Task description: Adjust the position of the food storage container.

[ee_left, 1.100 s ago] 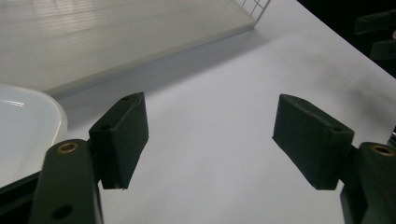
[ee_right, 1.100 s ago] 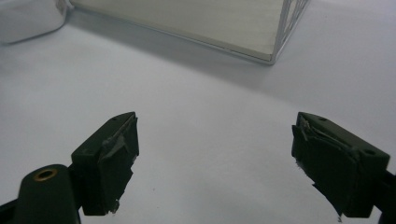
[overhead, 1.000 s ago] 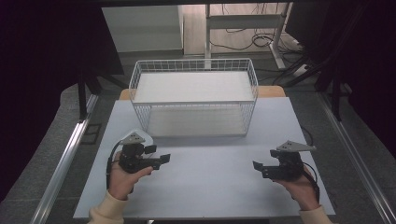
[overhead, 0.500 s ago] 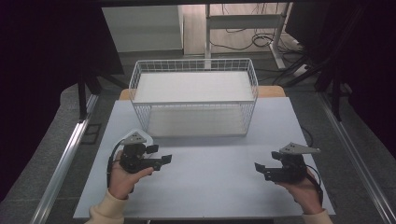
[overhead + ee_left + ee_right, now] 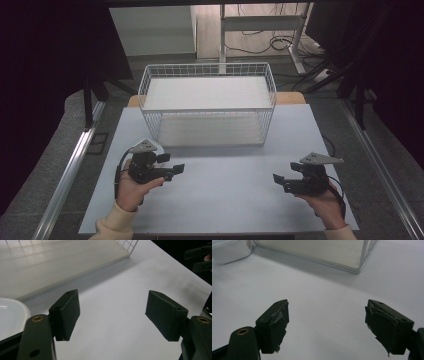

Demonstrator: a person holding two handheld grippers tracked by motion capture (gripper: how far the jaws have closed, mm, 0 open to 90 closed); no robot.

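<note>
High view: left gripper (image 5: 176, 169) and right gripper (image 5: 278, 179) have eased slightly lower, both released, empty, near the wire basket (image 5: 207, 111). Left gripper view: white dish (image 5: 11, 315) beside jaw. Right gripper view: nothing grasped yet

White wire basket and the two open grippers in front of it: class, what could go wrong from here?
1. The right gripper has torn, frayed black pads on its jaws, so whatever it grasps might slip.
2. The glossy white rounded dish lies close beside the left gripper; a careless swing could knock it.
3. The white wire basket has tall mesh walls; jaws reaching over them might snag on the wire.
</note>
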